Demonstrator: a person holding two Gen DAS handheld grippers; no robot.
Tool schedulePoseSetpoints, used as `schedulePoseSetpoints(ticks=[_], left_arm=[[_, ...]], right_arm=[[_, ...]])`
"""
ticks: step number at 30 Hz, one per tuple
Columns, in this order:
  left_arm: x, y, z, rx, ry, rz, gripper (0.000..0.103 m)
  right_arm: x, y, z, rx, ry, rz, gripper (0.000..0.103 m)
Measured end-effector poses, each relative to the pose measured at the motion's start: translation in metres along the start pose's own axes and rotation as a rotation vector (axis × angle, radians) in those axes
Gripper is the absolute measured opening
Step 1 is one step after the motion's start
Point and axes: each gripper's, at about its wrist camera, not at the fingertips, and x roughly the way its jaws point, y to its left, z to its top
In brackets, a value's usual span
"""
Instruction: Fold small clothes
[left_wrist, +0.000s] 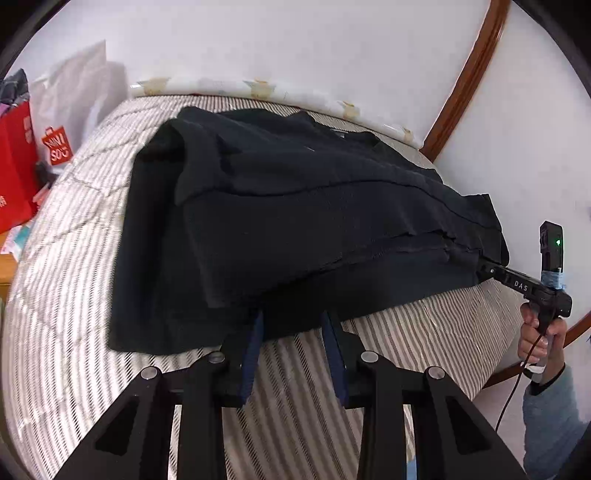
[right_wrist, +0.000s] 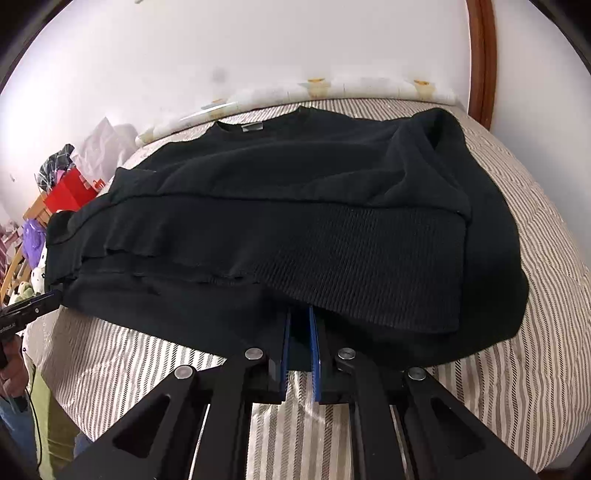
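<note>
A black knit sweater (left_wrist: 295, 206) lies flat on the striped bed, its neckline and grey label (right_wrist: 251, 127) at the far side and both sleeves folded in over the body. My left gripper (left_wrist: 291, 319) stands open at the near hem; its blue pads (left_wrist: 253, 350) are apart, their tips hidden under the cloth edge, with striped sheet showing between them. My right gripper (right_wrist: 300, 317) is shut on the near hem further along, with dark cloth pinched between its blue pads (right_wrist: 314, 343). From the left wrist view the right gripper (left_wrist: 482, 269) bites the sweater's right corner. The left gripper (right_wrist: 51, 297) shows at the sweater's left corner.
The striped bed cover (right_wrist: 535, 369) spreads past the sweater on all sides. A white wall and a brown wooden frame (left_wrist: 461, 96) stand behind. Red bags (left_wrist: 14, 166) and clutter sit off the bed's left end. A hand with a grey sleeve (left_wrist: 543, 332) holds the right gripper.
</note>
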Motion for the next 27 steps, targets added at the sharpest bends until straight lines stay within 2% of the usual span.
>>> schedulePoseSetpoints(ticks=[6, 11, 17, 21, 27], left_arm=[[0.003, -0.01, 0.018, 0.02, -0.008, -0.001, 0.029], [-0.006, -0.01, 0.037, 0.052, -0.047, -0.006, 0.029], [-0.007, 0.009, 0.063, -0.03, -0.089, -0.048, 0.029], [-0.003, 0.018, 0.08, -0.062, -0.116, -0.047, 0.029], [0.013, 0.026, 0.113, -0.075, -0.136, -0.043, 0.029]], right_arm=[[-0.001, 0.0, 0.011, -0.002, 0.029, -0.01, 0.007], [-0.005, 0.001, 0.034, 0.009, -0.008, -0.041, 0.007], [0.004, -0.001, 0.065, 0.039, -0.045, -0.046, 0.007], [0.008, -0.007, 0.088, 0.071, -0.086, -0.023, 0.007], [0.028, -0.005, 0.127, 0.083, -0.109, -0.035, 0.007]])
